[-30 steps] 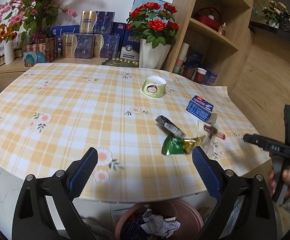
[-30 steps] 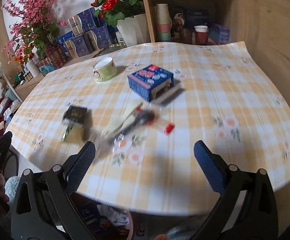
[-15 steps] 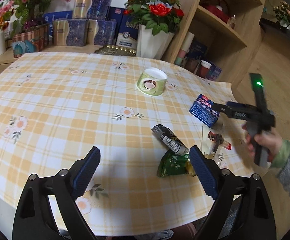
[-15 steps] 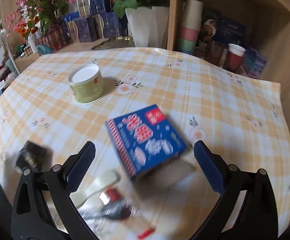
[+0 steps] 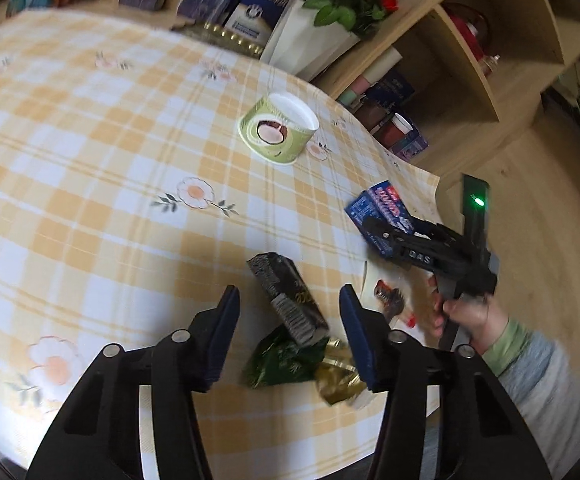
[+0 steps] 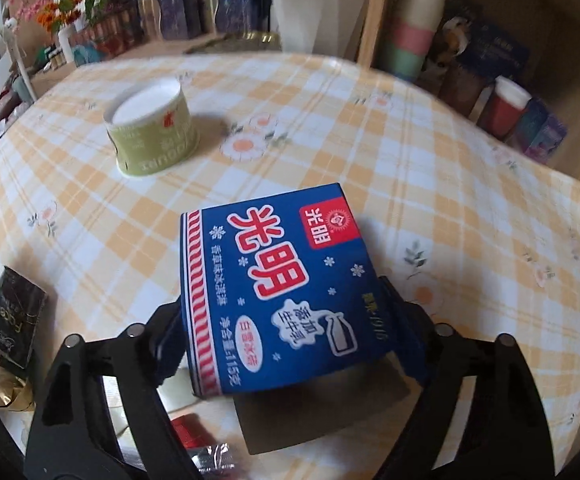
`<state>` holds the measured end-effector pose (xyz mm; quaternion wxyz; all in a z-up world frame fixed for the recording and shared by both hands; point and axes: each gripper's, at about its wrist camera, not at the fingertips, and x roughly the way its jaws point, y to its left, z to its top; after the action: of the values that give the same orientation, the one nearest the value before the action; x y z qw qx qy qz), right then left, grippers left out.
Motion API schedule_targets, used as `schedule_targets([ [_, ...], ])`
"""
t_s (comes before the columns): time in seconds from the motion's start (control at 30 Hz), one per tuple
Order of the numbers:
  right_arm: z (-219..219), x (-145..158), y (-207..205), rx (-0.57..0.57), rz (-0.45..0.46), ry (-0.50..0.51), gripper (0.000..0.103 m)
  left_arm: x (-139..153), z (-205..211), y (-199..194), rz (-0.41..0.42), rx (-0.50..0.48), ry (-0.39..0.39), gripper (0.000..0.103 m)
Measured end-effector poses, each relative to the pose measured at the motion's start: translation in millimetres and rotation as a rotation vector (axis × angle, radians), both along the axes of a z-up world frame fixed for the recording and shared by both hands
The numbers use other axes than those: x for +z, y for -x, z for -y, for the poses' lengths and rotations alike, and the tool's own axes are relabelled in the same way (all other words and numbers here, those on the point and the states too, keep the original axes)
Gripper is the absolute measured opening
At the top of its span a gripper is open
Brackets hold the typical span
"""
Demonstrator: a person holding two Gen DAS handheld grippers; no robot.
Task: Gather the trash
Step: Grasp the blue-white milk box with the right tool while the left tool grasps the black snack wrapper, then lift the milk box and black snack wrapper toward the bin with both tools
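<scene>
My right gripper has its fingers on both sides of a blue ice-cream box on the checked tablecloth, gripping it; the box also shows in the left wrist view. My left gripper is open, its fingers either side of a black wrapper, with a green foil bag just below. A green paper cup stands farther back, also in the right wrist view. A red-and-clear wrapper lies near the right hand.
A white vase of red roses and boxes stand at the table's back edge. A wooden shelf unit with cups rises at the right. The table edge is close behind the blue box.
My right gripper moved in onto the blue box and closed on its sides. My left gripper moved forward and down over the black wrapper.
</scene>
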<state>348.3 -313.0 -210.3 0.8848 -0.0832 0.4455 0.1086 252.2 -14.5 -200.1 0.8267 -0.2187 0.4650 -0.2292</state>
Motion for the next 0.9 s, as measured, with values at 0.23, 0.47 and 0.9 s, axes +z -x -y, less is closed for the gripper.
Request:
schedule_targets([
  [0.23,9,40,39,-0.065,0.205,-0.058,0.081,-24,14,-21,-0.074,0.004,-0.021,0.043],
  [0.47,13,71,93,-0.107,0.353,-0.108,0.081,-30,25,-22,-0.057,-0.026,-0.018,0.010],
  [0.9,46,73,208,-0.262,0.337,-0.264,0.081,50,-2,9,0.197,0.002,-0.063,0.007],
])
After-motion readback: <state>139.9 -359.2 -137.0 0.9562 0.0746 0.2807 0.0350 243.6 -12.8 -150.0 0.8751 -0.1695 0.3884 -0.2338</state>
